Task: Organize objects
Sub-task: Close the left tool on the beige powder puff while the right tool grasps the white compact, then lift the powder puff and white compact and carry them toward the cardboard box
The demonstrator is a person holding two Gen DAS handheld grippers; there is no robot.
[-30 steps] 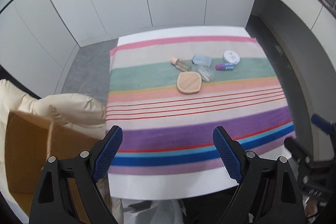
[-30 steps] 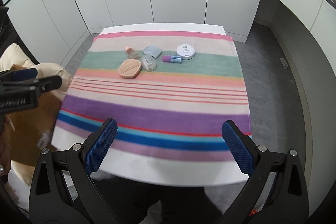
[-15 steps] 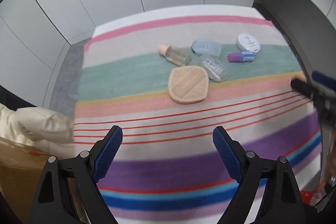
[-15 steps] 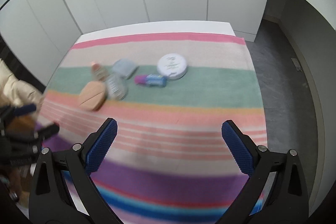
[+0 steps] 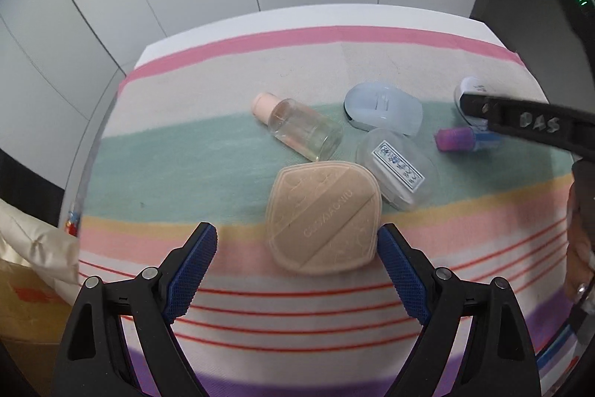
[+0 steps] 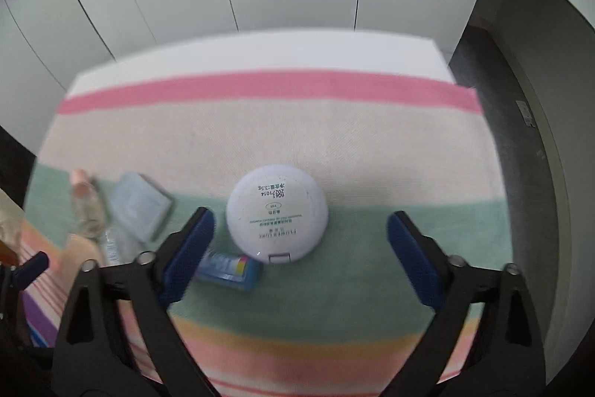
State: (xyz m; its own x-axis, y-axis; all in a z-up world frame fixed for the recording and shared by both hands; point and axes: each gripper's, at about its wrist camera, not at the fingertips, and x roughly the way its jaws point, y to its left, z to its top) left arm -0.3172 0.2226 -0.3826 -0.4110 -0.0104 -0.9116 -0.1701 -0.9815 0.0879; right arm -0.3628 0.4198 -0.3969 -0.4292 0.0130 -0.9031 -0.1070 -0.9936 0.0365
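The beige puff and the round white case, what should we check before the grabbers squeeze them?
1. Left gripper open: ok.
2. Beige puff between its fingers: ok, nearer the right one.
3. Puff free of the clear case: not ok, they look touching.
4. Right gripper around the round white case: ok, jaws closing, no contact yet.
5. Blue tube clear of the right gripper's left finger: not ok, very close.
6. Contact with the cloth: cannot tell.
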